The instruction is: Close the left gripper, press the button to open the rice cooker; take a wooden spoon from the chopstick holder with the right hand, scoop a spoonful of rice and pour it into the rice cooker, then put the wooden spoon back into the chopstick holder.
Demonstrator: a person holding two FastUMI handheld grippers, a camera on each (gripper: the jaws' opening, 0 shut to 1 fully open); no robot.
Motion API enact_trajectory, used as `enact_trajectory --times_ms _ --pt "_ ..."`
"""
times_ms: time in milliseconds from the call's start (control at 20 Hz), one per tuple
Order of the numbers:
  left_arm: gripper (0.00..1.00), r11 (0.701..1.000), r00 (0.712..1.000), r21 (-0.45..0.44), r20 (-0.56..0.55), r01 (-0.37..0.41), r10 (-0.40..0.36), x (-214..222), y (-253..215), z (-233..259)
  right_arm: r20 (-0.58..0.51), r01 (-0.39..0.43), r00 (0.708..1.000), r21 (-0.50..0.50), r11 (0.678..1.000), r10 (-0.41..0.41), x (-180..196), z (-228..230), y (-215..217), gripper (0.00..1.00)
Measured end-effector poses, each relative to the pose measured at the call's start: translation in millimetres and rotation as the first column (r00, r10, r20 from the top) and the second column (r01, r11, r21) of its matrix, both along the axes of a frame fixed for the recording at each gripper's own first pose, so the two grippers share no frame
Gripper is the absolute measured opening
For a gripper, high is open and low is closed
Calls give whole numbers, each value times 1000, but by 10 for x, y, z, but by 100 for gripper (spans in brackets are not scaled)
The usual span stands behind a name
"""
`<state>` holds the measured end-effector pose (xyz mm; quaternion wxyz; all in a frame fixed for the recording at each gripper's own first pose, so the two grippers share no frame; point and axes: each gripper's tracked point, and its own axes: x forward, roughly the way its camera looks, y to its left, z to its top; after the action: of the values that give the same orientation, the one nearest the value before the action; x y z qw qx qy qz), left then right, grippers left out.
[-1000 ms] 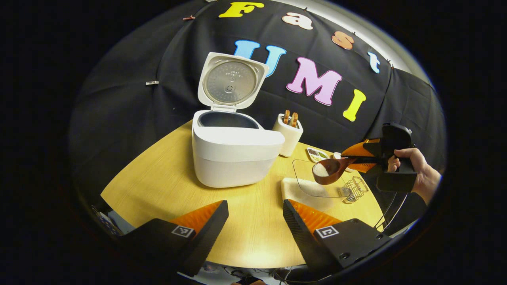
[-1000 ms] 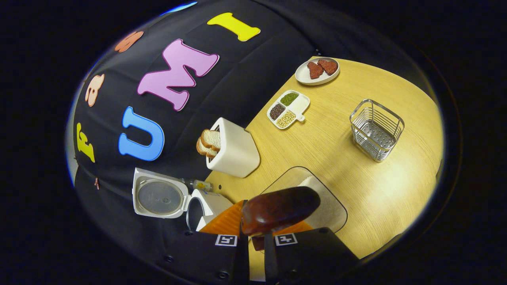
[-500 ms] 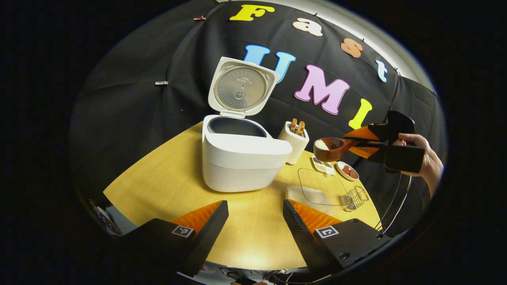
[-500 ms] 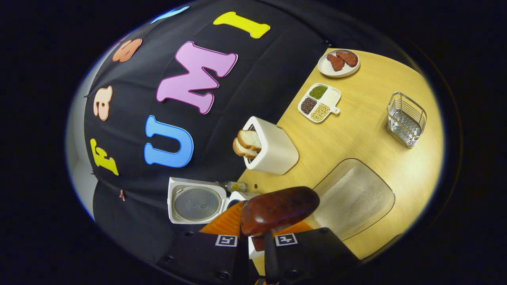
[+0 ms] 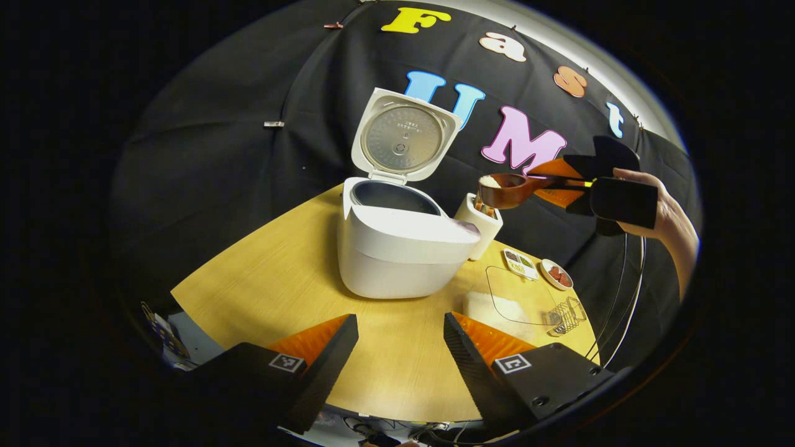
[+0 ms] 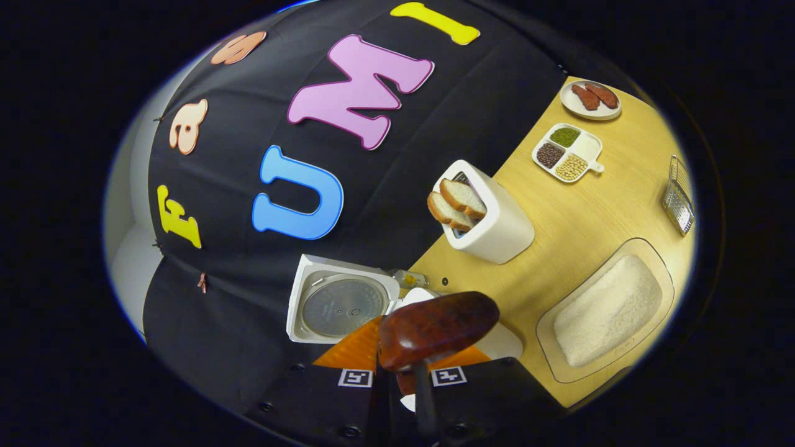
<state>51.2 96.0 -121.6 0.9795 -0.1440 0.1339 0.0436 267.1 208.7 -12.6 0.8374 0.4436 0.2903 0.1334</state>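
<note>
In the left gripper view, the left gripper (image 5: 397, 347) hung low over the table (image 5: 273, 279), fingers spread on nothing. The rice cooker (image 5: 404, 248) stood lid-up. A hand (image 5: 667, 208) held the right gripper (image 5: 553, 183) level, pinching the wooden spoon (image 5: 506, 189), its rice barely visible.

In the right gripper view, the spoon's bowl (image 6: 438, 329) hid most of the cooker (image 6: 348, 304); the fingers seemingly clamped its handle. No label was legible.
</note>
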Motion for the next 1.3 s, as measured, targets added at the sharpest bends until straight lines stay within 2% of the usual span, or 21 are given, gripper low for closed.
enact_trajectory --times_ms 300,650,900,1000,1100,1300 --pt "95 999 999 -26 -5 -42 41 22 230 -8 68 -46 996 -52 998 50 313 -3 722 19" --pt "96 997 997 7 5 -75 75 39 540 53 167 -68 980 -240 968 111 535 -279 1192 19" --pt "96 995 996 42 -5 -89 90 6 591 12 263 -68 946 -407 911 188 589 -435 1341 19" --pt "95 996 997 50 -6 -73 74 18 565 16 293 -68 928 -474 878 230 600 -520 1393 19" --pt "96 997 998 58 -6 -54 55 18 525 18 319 -72 904 -539 839 283 586 -591 1443 19" --pt "95 997 1000 75 -11 -25 26 32 441 10 380 -84 836 -626 776 396 471 -577 1549 19"
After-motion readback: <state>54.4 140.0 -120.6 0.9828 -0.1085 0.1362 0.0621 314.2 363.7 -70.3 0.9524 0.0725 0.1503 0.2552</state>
